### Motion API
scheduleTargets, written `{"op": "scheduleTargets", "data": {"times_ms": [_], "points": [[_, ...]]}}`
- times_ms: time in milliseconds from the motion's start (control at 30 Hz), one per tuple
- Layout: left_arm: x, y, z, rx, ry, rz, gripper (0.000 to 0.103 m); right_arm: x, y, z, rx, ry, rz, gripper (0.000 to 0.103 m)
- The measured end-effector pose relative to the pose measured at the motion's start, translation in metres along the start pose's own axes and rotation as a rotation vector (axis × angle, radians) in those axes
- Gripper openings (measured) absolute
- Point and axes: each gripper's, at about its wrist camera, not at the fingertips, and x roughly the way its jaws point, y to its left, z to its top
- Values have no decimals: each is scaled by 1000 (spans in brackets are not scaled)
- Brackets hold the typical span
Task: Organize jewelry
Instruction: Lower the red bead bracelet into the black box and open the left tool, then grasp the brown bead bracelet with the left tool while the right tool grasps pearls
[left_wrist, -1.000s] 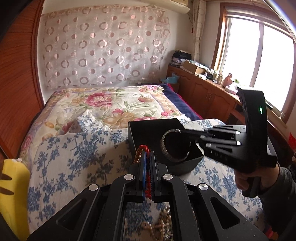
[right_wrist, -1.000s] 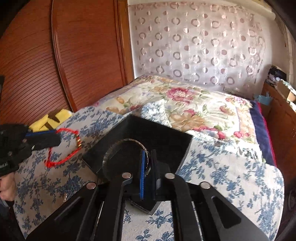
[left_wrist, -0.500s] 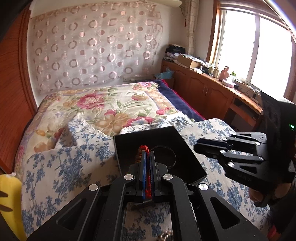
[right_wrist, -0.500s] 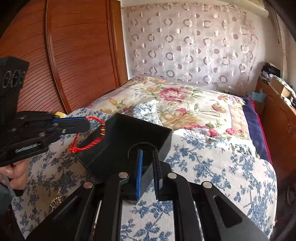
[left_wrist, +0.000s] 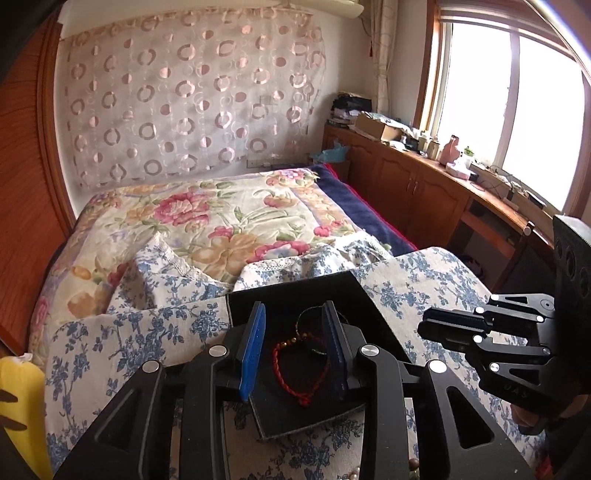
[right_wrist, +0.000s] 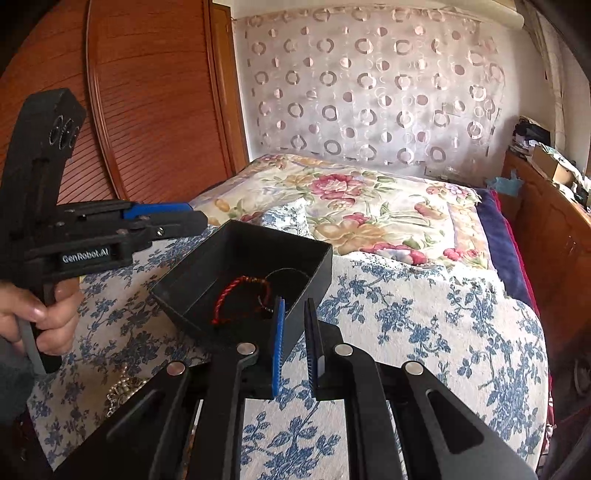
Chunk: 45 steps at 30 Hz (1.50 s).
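Cord bracelet (left_wrist: 301, 363) lies loose in the box (left_wrist: 354, 291) beside a dark bangle (left_wrist: 314, 325), with left gripper (left_wrist: 295, 354) wide and right gripper (right_wrist: 295, 343) narrowly parted, both empty, so lift clear before fetching what seem beads at the bed's near edge.

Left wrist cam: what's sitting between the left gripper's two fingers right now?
In the left wrist view, the red bracelet lies loose on the floor of the black box, seen between the open left gripper fingers, beside a thin dark bangle. Neither finger touches it.
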Motion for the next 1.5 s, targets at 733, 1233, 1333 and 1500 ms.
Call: {"op": "scheduleTargets", "data": {"times_ms": [733,1233,1333,1500], "points": [[-74,-12,-96,-27,14,-19,30,-41,52,-61,26,15,13,12],[-101,-29,-136,-28,35,-9,30,-61,82,-101,21,37,58,12],[-107,-28,-140,-29,32,-4,30,-62,87,-106,16,45,65,17],[-111,-26,-146,-33,41,-1,30,-62,96,-110,10,59,76,26]]}}
